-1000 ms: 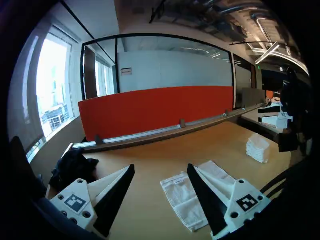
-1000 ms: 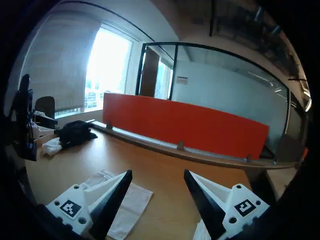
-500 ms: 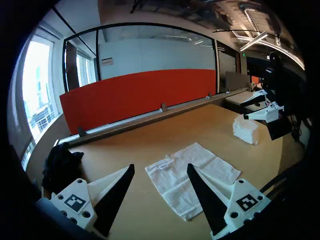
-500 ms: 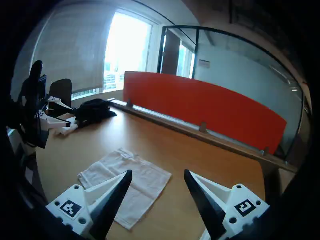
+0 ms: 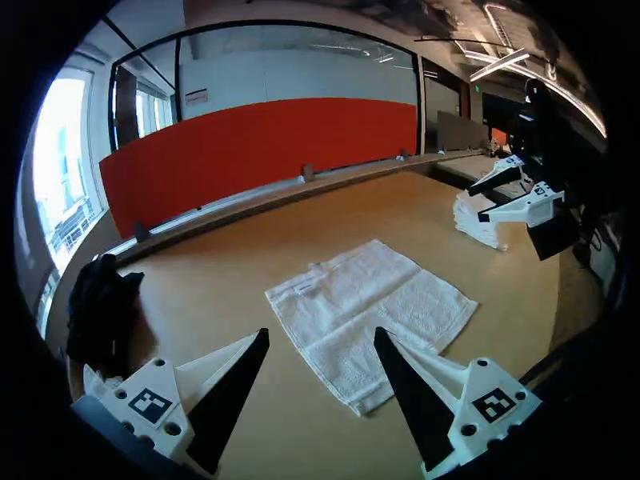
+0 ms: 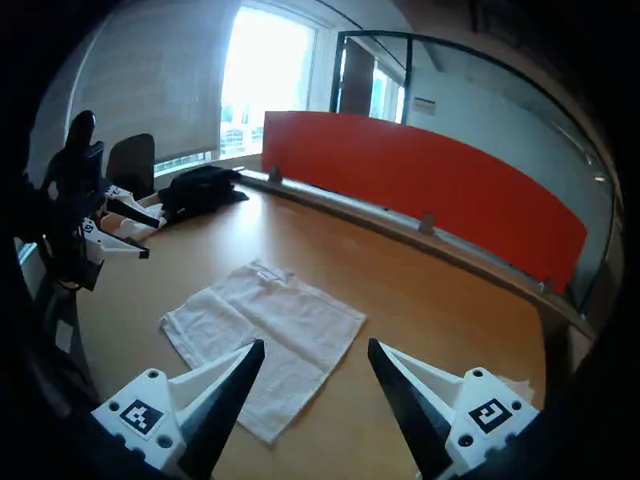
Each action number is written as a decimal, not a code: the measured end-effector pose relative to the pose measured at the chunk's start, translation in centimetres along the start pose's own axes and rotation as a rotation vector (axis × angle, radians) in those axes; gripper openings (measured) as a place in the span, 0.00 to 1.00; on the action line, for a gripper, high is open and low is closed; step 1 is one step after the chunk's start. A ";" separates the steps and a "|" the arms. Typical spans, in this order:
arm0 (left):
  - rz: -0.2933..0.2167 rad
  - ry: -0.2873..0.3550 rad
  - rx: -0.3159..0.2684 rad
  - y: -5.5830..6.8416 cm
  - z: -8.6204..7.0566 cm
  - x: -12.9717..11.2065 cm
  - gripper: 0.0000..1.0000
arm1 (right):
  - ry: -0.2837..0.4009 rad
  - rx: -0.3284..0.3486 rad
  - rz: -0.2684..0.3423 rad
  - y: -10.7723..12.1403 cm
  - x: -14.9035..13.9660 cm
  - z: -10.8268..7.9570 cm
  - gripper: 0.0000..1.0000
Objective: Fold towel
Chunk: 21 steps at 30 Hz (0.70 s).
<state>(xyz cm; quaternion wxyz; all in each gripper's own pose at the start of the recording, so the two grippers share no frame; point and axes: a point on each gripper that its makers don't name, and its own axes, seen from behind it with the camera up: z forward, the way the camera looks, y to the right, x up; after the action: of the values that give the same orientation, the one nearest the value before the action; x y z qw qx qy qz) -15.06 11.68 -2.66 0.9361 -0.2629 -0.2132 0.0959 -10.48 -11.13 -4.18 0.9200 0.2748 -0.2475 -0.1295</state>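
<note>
Wooden counter (image 5: 200,276) fronting a red divider panel (image 5: 256,144) carries the white terry towel (image 5: 368,304), flat and unfolded. Left gripper (image 5: 320,331) and right gripper (image 6: 314,342) hover with jaws wide and empty. Approach step: next, grasp two towel corners.

Left tongs (image 5: 320,332) and right tongs (image 6: 315,342) both spread wide, empty — angled downward, well apart.

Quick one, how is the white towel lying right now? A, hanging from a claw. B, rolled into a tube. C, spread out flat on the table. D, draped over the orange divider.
C: the white towel lies opened out flat on the wooden table.
</note>
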 end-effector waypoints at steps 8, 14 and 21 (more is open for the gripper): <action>0.006 -0.060 -0.038 1.3 1.7 -3.3 0.98 | -0.059 0.037 -0.004 -1.6 -3.6 1.6 1.00; 0.014 -0.100 -0.060 1.9 2.8 -5.5 0.98 | -0.101 0.061 -0.010 -2.6 -6.1 2.7 1.00; 0.028 -0.176 -0.102 3.1 4.0 -9.0 0.98 | -0.180 0.089 -0.029 -3.7 -10.1 3.5 1.00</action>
<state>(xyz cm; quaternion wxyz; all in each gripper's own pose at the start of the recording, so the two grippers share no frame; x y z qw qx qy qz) -25.10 13.52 -4.35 0.8977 -0.3036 -0.2957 0.1206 -21.21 -11.92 -7.57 0.8791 0.3060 -0.3307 -0.1557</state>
